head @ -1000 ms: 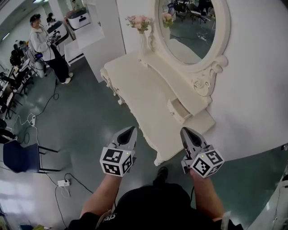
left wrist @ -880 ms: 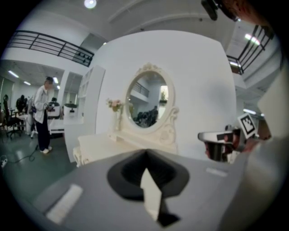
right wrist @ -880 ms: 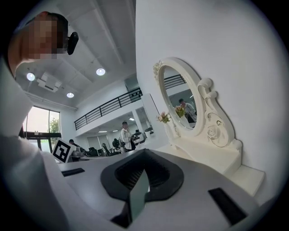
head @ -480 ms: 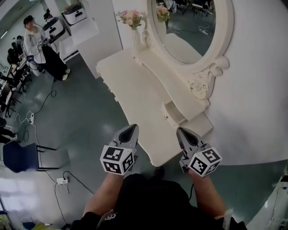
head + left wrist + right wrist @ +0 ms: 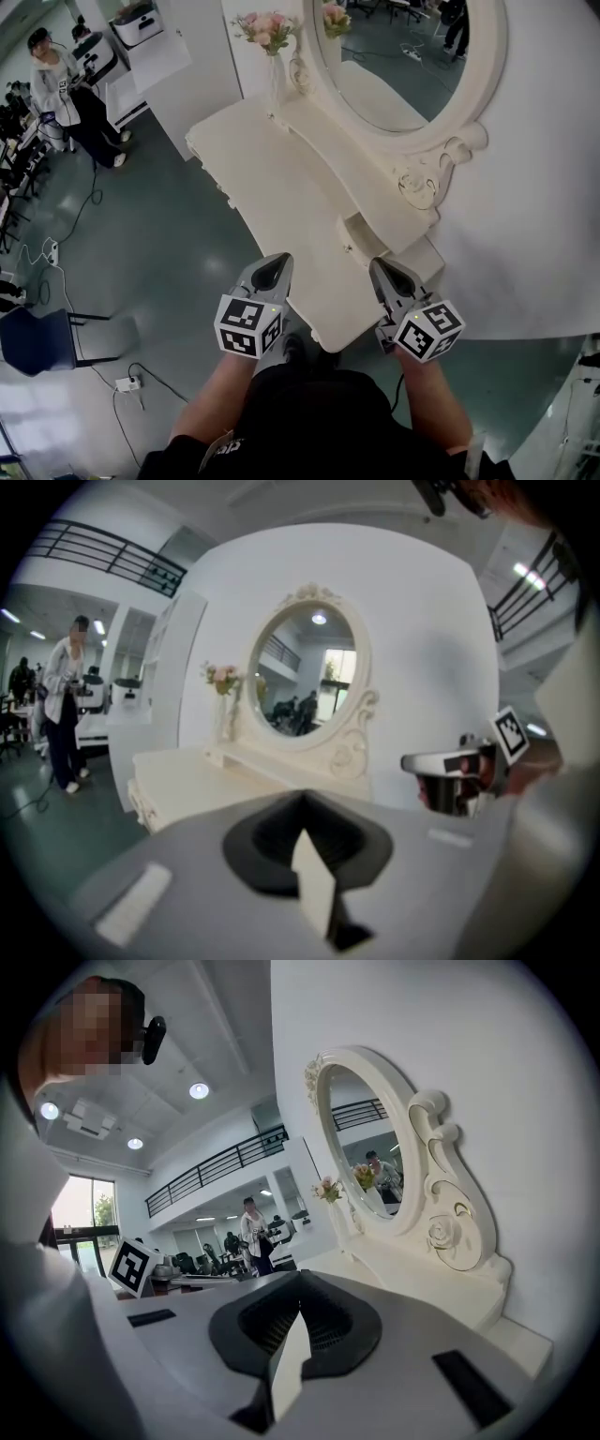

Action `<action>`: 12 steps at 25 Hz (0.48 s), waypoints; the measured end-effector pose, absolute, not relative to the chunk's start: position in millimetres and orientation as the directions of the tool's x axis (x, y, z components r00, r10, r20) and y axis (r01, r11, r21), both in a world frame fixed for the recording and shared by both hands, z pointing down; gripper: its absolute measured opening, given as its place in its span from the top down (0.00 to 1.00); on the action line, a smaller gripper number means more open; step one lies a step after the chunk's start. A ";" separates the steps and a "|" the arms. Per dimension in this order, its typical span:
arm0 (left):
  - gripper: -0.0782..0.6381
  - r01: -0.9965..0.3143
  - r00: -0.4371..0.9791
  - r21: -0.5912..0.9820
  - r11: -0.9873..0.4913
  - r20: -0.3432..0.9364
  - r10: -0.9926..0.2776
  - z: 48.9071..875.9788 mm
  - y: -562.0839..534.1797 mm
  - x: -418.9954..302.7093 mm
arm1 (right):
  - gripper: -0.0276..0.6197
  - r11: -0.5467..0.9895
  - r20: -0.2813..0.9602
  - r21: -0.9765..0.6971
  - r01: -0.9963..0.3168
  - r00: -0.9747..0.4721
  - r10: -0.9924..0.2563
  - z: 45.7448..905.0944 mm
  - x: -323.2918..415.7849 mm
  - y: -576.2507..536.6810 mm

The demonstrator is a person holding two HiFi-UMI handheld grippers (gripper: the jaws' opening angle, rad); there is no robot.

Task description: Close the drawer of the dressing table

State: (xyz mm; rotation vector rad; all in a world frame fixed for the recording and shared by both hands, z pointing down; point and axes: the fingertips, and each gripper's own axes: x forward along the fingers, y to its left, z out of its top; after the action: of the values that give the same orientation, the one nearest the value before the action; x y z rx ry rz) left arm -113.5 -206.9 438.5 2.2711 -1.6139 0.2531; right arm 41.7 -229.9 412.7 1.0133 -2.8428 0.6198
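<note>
The white dressing table (image 5: 272, 178) stands against the wall, with an oval mirror (image 5: 403, 56) above it. A small drawer (image 5: 359, 239) sticks out of the low shelf under the mirror, near the table's right end. My left gripper (image 5: 278, 265) hangs shut and empty over the table's front edge, left of the drawer. Just in front of the drawer, and apart from it, my right gripper (image 5: 382, 269) is also shut and empty. In the left gripper view the table (image 5: 187, 775) and the right gripper (image 5: 450, 771) lie ahead. The right gripper view looks along the mirror frame (image 5: 441, 1194).
A vase of pink flowers (image 5: 267, 28) stands at the table's far end. A person (image 5: 56, 80) stands on the green floor at the far left. A blue chair (image 5: 37, 337) and a power strip with cables (image 5: 127, 382) are at the lower left. A white partition (image 5: 178, 66) rises behind the table.
Both grippers have come closer to the dressing table, and their tips now reach its front edge. The table and drawer sit lower and nearer in the head view. Both stay shut.
</note>
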 end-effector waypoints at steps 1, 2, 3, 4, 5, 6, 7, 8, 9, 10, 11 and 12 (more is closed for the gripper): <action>0.88 -0.936 0.349 0.175 -0.306 0.338 -0.874 439.9 -209.9 -115.2 | 0.97 0.696 0.192 -0.348 -0.628 -0.774 -0.603 412.8 39.9 -231.8; 0.88 -0.931 0.362 0.179 -0.319 0.340 -0.868 442.2 -212.7 -116.3 | 0.97 0.687 0.195 -0.346 -0.639 -0.765 -0.613 413.1 38.7 -233.7; 0.88 -0.925 0.377 0.183 -0.332 0.342 -0.861 445.1 -215.2 -116.9 | 0.97 0.677 0.197 -0.345 -0.650 -0.756 -0.624 413.7 37.6 -235.3; 0.88 -0.919 0.391 0.187 -0.346 0.344 -0.853 448.3 -217.4 -117.3 | 0.97 0.668 0.200 -0.344 -0.660 -0.746 -0.635 414.5 36.4 -236.2; 0.88 -0.913 0.407 0.190 -0.361 0.346 -0.845 451.3 -219.6 -117.6 | 0.97 0.658 0.204 -0.342 -0.671 -0.736 -0.645 415.6 35.2 -236.7; 0.88 -0.906 0.422 0.192 -0.378 0.348 -0.837 454.0 -222.0 -117.8 | 0.97 0.649 0.209 -0.339 -0.681 -0.727 -0.654 417.0 33.9 -236.8; 0.88 -0.899 0.438 0.193 -0.394 0.350 -0.828 456.5 -224.6 -117.7 | 0.97 0.640 0.214 -0.336 -0.691 -0.717 -0.663 418.6 32.6 -236.7; 0.88 -0.890 0.455 0.193 -0.413 0.354 -0.817 459.2 -226.9 -116.9 | 0.97 0.630 0.219 -0.334 -0.701 -0.708 -0.671 420.3 31.5 -236.3; 0.88 -0.881 0.474 0.193 -0.433 0.358 -0.805 462.0 -228.9 -115.2 | 0.97 0.620 0.224 -0.333 -0.710 -0.699 -0.679 422.3 30.9 -235.5; 0.88 -0.871 0.492 0.191 -0.453 0.363 -0.792 465.0 -230.7 -112.7 | 0.97 0.611 0.229 -0.333 -0.719 -0.690 -0.687 424.3 30.6 -234.9; 0.87 -0.861 0.508 0.187 -0.473 0.368 -0.779 468.3 -232.7 -109.6 | 0.97 0.601 0.233 -0.334 -0.726 -0.681 -0.694 426.5 30.7 -234.6; 0.87 -0.852 0.522 0.185 -0.490 0.373 -0.767 471.9 -234.9 -106.1 | 0.97 0.591 0.237 -0.336 -0.733 -0.674 -0.700 428.9 31.3 -234.6</action>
State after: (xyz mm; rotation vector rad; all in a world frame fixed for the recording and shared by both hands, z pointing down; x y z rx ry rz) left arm -106.1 -234.9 471.9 2.4215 -1.3414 0.3424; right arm 31.3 -234.6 428.9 1.2318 -2.7307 0.6336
